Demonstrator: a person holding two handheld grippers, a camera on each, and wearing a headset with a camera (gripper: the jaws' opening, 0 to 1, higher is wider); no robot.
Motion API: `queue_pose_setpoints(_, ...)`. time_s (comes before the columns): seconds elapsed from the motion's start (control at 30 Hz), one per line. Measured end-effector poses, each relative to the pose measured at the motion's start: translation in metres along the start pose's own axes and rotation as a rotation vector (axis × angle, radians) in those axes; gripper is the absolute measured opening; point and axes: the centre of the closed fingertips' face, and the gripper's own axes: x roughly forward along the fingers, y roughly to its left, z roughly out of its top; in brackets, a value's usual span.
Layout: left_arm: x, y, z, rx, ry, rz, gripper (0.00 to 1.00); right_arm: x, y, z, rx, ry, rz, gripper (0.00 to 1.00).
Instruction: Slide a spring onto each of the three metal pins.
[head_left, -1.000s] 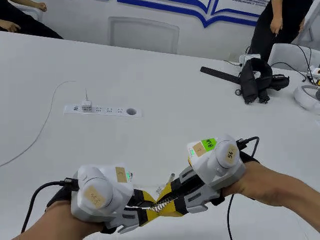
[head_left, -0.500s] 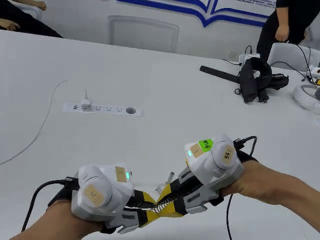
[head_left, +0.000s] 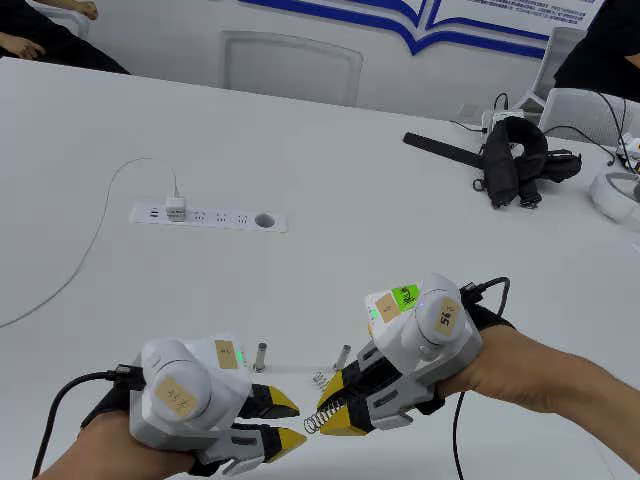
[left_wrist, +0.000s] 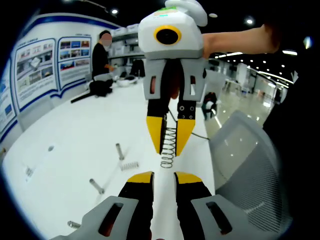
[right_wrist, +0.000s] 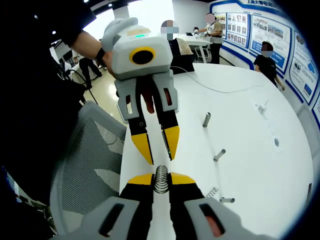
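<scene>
**Change:** the left hand-held gripper (head_left: 297, 421) and the right hand-held gripper (head_left: 328, 410) met tip to tip half a second ago and now stand apart. The held spring (head_left: 316, 419) stayed with the right one. The handover looks finished, and threading has not begun.

**Left hand-held gripper**, lower left: one, jaws spread, empty.

**Pins:** three, on the bench (head_left: 420, 250).
- Left pin (right_wrist: 206, 119): ribbed, perhaps already sprung, too small to tell.
- Middle pin (head_left: 261, 356): upright, bare.
- Right pin (head_left: 342, 357): bare.

**Springs:** two certain.
- Loose spring (head_left: 320, 379): just beside the right pin.
- Held spring: lower centre.

**Right hand-held gripper:** one, pinching the held spring.
</scene>
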Motion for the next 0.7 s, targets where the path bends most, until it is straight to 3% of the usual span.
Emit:
queue_pose_setpoints(0.47, -0.016, 0.015, -0.033, -0.089, 0.020, 0.103, 0.22, 0.004, -0.031, -0.026, 0.111, 0.053, -0.096, 0.12)
queue_pose_setpoints(0.7, -0.020, 0.023, -0.044, -0.135, 0.024, 0.146, 0.24, 0.007, -0.036, -0.035, 0.137, 0.094, -0.105, 0.12)
